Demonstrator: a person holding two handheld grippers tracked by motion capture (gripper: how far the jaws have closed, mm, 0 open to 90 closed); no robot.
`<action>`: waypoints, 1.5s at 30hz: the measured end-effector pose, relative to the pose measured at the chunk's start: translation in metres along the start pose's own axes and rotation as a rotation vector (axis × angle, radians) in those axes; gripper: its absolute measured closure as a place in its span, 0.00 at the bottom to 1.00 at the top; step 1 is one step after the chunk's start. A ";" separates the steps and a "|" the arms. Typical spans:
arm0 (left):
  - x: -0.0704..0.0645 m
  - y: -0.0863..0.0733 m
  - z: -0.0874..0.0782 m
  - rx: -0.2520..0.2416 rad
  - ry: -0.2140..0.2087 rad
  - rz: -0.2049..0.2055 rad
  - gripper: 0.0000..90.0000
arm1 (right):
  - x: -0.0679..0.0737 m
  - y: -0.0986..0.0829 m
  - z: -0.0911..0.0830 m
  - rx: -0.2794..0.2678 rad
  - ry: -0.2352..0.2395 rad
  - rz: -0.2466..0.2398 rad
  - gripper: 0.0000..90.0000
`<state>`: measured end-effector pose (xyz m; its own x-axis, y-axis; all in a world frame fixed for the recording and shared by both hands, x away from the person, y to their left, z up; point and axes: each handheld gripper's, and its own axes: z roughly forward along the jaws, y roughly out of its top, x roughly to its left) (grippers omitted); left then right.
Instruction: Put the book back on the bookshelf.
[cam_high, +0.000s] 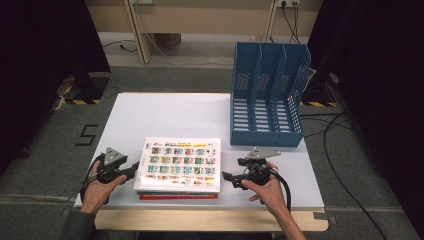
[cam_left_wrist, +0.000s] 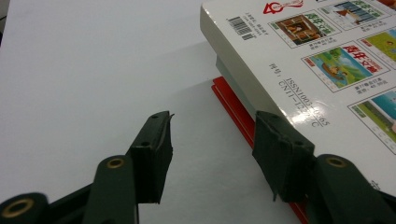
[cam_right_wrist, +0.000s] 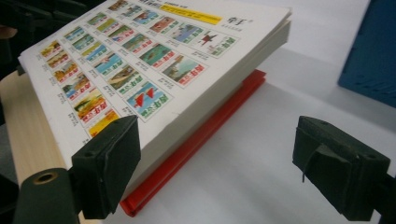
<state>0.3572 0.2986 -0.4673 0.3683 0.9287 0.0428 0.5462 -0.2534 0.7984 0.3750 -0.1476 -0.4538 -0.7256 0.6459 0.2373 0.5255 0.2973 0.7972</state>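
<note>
I am holding the left gripper (cam_high: 134, 167) at the left edge of the stack of books (cam_high: 179, 165), which is lying flat on the white table (cam_high: 165, 112) near its front edge, between my two hands. The top book (cam_left_wrist: 322, 60) is showing a white cover printed with rows of small coloured pictures, and a red book (cam_left_wrist: 233, 109) is sitting at the bottom of the stack, its edge sticking out slightly. In the left gripper view the jaws are standing apart with nothing between them; one jaw is sitting just beside the stack's edge, close to the red book, and I cannot tell whether it is touching. The other jaw is hovering over bare table.

I am holding the right gripper (cam_high: 226, 176) just off the right side of the stack. In the right gripper view its jaws are wide apart and gripping nothing; one is sitting right beside the corner of the stack (cam_right_wrist: 154, 74), the other over bare table.

The blue file rack (cam_high: 267, 95) is standing upright at the far right of the table, well apart from the books. The right hand (cam_high: 267, 190) is resting near the table's front edge.
</note>
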 end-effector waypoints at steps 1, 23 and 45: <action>-0.001 0.000 0.000 -0.002 0.002 0.001 0.53 | 0.000 0.000 0.002 0.004 0.006 0.000 0.18; -0.019 0.007 -0.001 0.026 0.040 0.155 0.56 | -0.003 0.006 0.035 0.050 0.121 0.073 0.17; -0.024 0.007 0.000 0.028 0.024 0.175 0.70 | 0.000 0.022 0.044 -0.004 0.233 0.162 0.39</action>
<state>0.3519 0.2747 -0.4626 0.4414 0.8760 0.1942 0.4961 -0.4186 0.7607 0.4065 -0.1102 -0.4612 -0.7150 0.5058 0.4827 0.6416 0.2004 0.7404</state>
